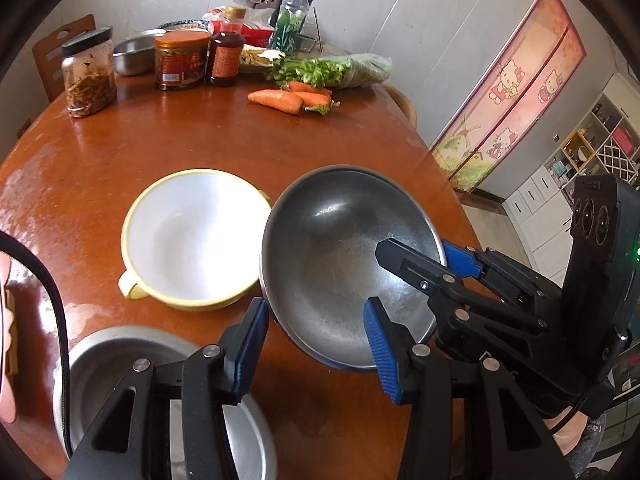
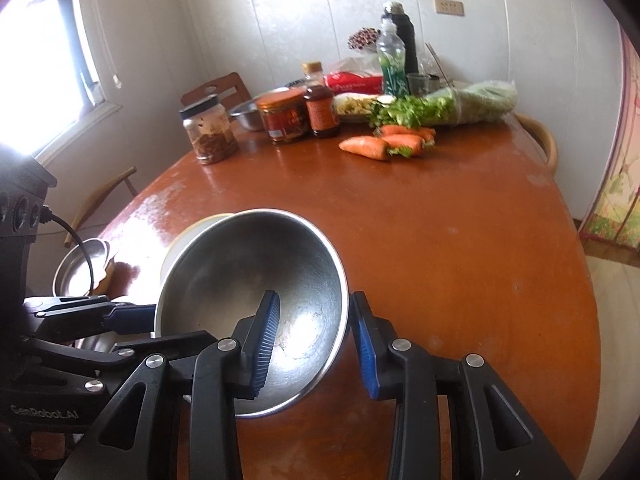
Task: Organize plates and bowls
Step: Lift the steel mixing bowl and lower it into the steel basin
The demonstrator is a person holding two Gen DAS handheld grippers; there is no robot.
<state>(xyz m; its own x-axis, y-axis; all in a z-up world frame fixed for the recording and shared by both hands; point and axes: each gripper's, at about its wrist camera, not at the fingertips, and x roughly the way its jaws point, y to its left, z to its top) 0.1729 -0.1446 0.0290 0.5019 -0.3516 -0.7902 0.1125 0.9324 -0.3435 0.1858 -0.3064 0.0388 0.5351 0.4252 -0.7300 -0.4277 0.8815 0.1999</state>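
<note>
A steel bowl (image 1: 332, 240) hangs tilted over the brown table (image 1: 160, 136), its mouth turned toward both cameras. My right gripper (image 2: 316, 300) is shut on its rim, with one pad inside the steel bowl (image 2: 240, 264) and one outside. My left gripper (image 1: 316, 312) straddles the lower rim, and both its pads touch the wall. Just left of it stands a white bowl with a yellow rim and handles (image 1: 192, 236). A stack of steel bowls (image 1: 120, 360) sits at the near left edge, partly hidden by my left fingers.
At the far end stand jars (image 1: 182, 60), bottles (image 1: 290, 20), another steel bowl (image 1: 134, 54), bagged greens (image 1: 340, 68) and carrots (image 1: 288, 98). Wooden chairs (image 2: 218, 88) ring the table. A black cable (image 1: 52, 292) crosses the left side.
</note>
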